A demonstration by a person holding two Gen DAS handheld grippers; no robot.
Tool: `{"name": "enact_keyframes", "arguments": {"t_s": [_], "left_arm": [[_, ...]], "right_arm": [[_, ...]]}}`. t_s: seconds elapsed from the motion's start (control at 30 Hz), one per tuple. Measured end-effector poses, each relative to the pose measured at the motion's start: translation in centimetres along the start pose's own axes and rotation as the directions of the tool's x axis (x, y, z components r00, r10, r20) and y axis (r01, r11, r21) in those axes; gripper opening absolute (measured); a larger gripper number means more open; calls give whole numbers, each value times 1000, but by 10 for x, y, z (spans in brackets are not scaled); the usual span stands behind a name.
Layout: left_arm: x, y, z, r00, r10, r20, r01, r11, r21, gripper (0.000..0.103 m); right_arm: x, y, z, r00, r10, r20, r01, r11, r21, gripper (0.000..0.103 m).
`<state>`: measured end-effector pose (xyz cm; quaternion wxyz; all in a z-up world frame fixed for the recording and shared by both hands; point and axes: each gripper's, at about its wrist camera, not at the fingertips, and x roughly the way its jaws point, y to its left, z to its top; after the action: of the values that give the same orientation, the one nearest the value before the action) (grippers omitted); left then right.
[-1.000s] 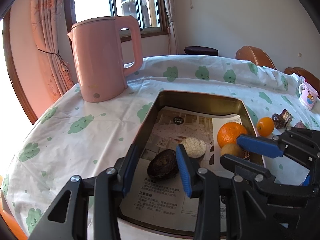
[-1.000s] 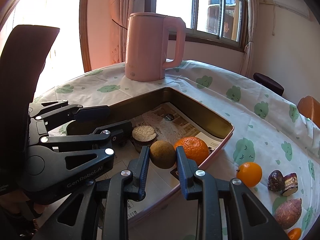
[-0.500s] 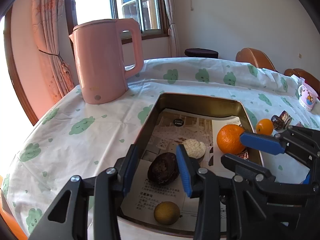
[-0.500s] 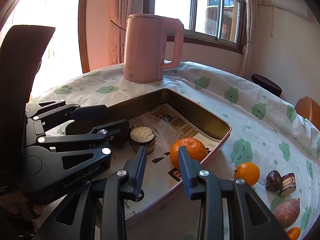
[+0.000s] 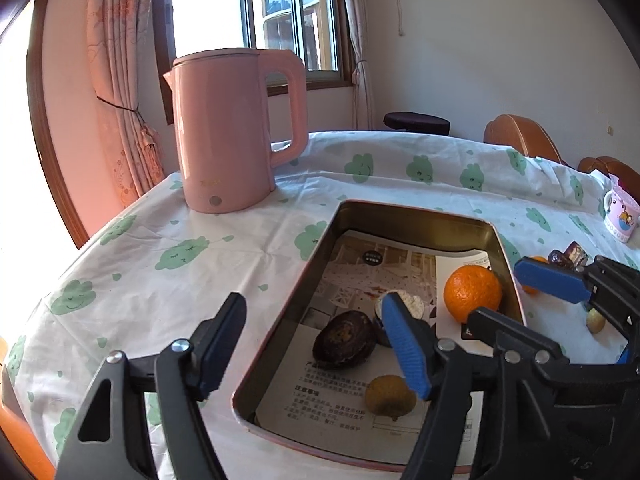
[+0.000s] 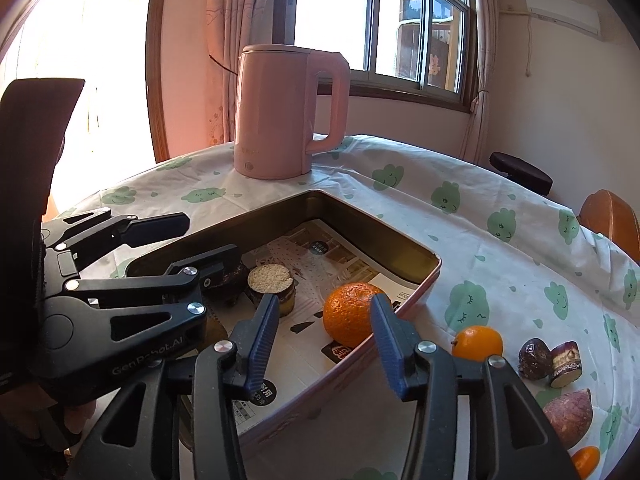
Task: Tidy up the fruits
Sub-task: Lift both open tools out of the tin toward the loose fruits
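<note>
both pairs of jaws are opening with nothing between the pads: the left gripper (image 5: 316, 344) and right gripper (image 6: 324, 336) hang over the gold rectangular metal tin (image 5: 404, 216) on the cloud-print desk (image 5: 168, 264). inside the tin lie a large orange (image 6: 352, 312), a dark wrinkled fruit (image 5: 344, 340), a small brown-green round fruit (image 5: 386, 394) and a cut piece with a pale top (image 6: 270, 280). that round fruit could roll on the slick paper lining, and the crowded jaws could knock each other. only the right view shows the small orange (image 6: 478, 342) and purple pieces (image 6: 550, 360) beside the tin; only the left shows the brown-green fruit.
</note>
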<state>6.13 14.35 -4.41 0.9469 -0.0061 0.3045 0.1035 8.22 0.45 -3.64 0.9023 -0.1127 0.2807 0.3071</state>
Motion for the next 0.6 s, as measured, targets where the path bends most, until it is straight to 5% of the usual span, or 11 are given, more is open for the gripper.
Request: {"name": "enact_keyframes", "arguments": {"t_s": [0.13,0.43,0.6], "left_arm": [[-9,-1,-1,999,32,42,-32,999,1,74],[-31,-27,-2,994,-32,109,33,999,-7,75],[-47,-70,1,984,-117,135,109,992,68,80]], "right_arm": [[-8,-1,-1,999,-20,43,19,1000,8,68],[-64,-32,-24,986,-113,123,112,994,19,68],[-95,-90,-47,967,-246,65,238,965,107,68]]}}
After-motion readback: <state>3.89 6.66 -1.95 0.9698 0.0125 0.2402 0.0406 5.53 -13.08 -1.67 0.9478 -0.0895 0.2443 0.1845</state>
